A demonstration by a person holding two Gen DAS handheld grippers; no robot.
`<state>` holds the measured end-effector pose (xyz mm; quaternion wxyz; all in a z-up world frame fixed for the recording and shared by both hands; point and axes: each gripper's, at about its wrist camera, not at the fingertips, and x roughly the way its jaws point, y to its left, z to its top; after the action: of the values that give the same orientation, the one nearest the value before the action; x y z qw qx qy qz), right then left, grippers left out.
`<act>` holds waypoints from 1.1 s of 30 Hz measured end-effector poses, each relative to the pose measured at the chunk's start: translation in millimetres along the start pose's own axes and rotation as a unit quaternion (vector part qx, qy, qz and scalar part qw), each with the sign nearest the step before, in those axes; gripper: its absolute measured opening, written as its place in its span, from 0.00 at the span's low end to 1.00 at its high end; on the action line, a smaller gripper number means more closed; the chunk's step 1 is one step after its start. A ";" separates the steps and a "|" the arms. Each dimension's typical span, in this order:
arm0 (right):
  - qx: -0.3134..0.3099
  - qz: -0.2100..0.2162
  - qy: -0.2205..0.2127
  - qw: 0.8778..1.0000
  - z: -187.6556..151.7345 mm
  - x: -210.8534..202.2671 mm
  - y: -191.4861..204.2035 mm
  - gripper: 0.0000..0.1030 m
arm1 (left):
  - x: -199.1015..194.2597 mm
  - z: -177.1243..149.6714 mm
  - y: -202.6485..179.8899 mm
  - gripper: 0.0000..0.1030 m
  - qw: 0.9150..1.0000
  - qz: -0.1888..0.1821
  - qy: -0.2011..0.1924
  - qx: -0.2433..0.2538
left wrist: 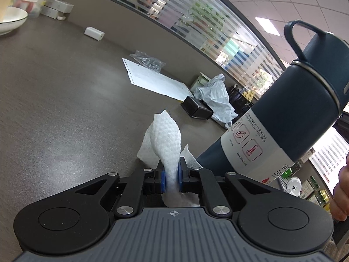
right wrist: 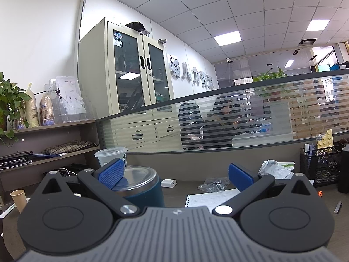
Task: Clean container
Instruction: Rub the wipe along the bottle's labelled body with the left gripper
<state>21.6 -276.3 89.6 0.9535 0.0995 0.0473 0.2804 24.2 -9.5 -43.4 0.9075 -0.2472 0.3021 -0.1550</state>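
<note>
In the left wrist view my left gripper [left wrist: 171, 174] is shut on a crumpled white paper towel [left wrist: 166, 139] that sticks up past the blue pads. Just right of it a dark blue insulated bottle [left wrist: 290, 109] leans, with a white label, a steel ring and a handled lid on top. The towel is close to the bottle's lower part but apart from it. A hand [left wrist: 340, 194] shows at the right edge. In the right wrist view my right gripper [right wrist: 175, 172] is open wide with nothing between its pads. A dark blue steel-rimmed cup [right wrist: 141, 187] stands just behind its left finger.
On the brown desk lie a perforated paper sheet [left wrist: 157, 80], a clear plastic bag [left wrist: 148, 61], a small black box [left wrist: 197, 109] and crumpled white wrapping [left wrist: 216, 96]. A white bowl [left wrist: 11, 19] sits far left. A mesh pen holder [right wrist: 320, 166], plastic cup [right wrist: 111, 155] and paper cup [right wrist: 18, 198] stand around.
</note>
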 end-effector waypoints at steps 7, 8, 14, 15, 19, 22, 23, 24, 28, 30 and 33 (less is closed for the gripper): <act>0.007 0.008 -0.001 1.000 -1.3 -0.8 -3.1 1.00 | 6.7 -2.3 2.4 0.12 1.000 0.006 0.008 0.005; 0.006 0.009 -0.002 1.000 -1.3 -0.8 -2.8 1.00 | 7.7 -2.6 2.7 0.12 1.000 0.007 0.009 0.006; 0.004 0.006 -0.005 1.000 -1.2 0.9 -2.8 1.00 | 10.8 -4.1 3.6 0.14 1.000 0.009 0.012 0.010; 0.005 0.005 -0.005 1.000 -1.1 1.4 -3.6 1.00 | 11.0 -4.2 3.8 0.15 1.000 0.009 0.012 0.011; 0.007 0.006 -0.004 1.000 -0.7 3.5 -5.1 1.00 | 12.0 -4.8 4.1 0.15 1.000 0.007 0.011 0.016; 0.001 0.006 -0.005 1.000 -0.6 3.8 -3.8 1.00 | 12.0 -5.1 3.8 0.15 1.000 0.008 0.011 0.018; -0.001 0.006 -0.005 1.000 -0.4 3.5 -3.4 1.00 | 12.2 -5.3 3.5 0.16 1.000 0.009 0.010 0.019; -0.003 0.007 -0.006 1.000 -0.4 3.3 -2.9 1.00 | 12.0 -5.4 3.1 0.17 1.000 0.010 0.010 0.021; -0.008 0.010 -0.011 1.000 -1.5 2.3 -1.4 1.00 | 11.3 -5.3 1.7 0.20 1.000 0.014 0.007 0.024; 0.000 0.015 -0.020 1.000 -1.6 1.0 -2.4 1.00 | 11.6 -4.9 1.6 0.23 1.000 0.014 0.006 0.025; 0.012 0.016 -0.035 0.999 0.2 -2.3 -5.1 1.00 | 10.4 -3.4 1.7 0.27 1.000 0.015 0.003 0.025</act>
<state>22.4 -281.9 88.7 0.9487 0.1216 0.0152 0.2916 30.3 -13.8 -51.6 0.9148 -0.2194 0.3045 -0.1495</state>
